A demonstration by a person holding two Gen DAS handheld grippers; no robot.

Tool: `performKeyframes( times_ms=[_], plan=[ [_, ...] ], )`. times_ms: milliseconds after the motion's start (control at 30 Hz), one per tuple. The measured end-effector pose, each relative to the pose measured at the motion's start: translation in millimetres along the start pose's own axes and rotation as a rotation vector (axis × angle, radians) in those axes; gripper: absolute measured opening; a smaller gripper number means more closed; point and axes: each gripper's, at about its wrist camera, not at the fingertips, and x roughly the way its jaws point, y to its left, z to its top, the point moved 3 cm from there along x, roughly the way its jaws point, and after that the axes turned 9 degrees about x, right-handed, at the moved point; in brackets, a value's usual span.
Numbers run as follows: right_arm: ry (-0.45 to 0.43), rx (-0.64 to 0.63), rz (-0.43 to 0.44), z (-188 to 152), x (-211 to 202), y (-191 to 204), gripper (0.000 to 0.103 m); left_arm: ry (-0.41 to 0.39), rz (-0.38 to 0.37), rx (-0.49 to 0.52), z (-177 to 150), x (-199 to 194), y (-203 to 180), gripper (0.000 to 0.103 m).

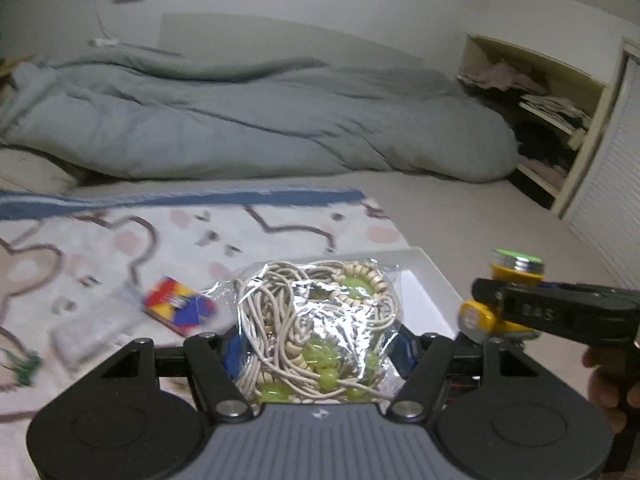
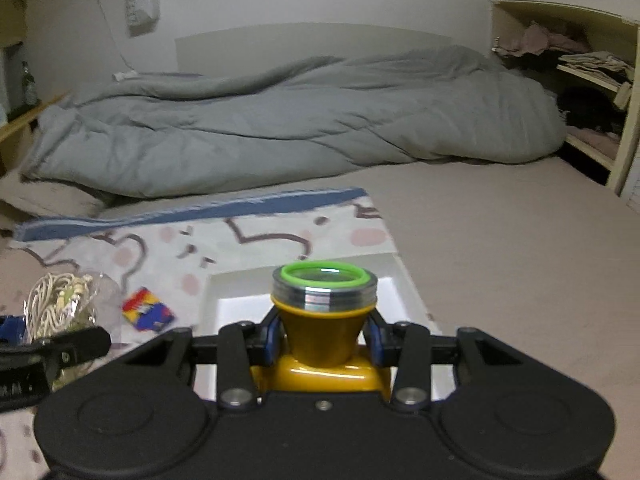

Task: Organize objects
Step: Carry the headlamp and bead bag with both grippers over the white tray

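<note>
Both grippers (image 1: 316, 350) (image 2: 325, 338) hold loads above white box's rim (image 2: 304, 267)

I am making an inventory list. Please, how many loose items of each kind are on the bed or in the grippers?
Clear bag of cord and green beads, in left gripper: 1
Yellow flashlight, in right gripper: 1
Colourful small packet: 1
White shallow box: 1
Total: 4

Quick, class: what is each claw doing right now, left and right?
Left claw: closed on a clear bag of cord and beads.
Right claw: closed on a yellow flashlight.
</note>
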Motion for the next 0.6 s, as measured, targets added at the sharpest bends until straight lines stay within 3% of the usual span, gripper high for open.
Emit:
performKeyframes(
  times_ms=[167,367,600],
  plan=[
    [0.053,-0.028,-0.023,-11.6,21.3,-17.6,0.042,0.056,-0.031,-0.028,-21.4,38.9,-21.9,0.068],
    [0.221,-0.076,0.001,-34.4,51.7,-24.0,0.042,0.16,-0.044,-0.079,-51.7,78.2,-35.1,0.068],
    [0.395,-0.082,0.015,-58.0,74.5,-32.9,0.042,0.232,0.01,-0.03,-65.0,91.8,-48.5,0.068]
  ],
)
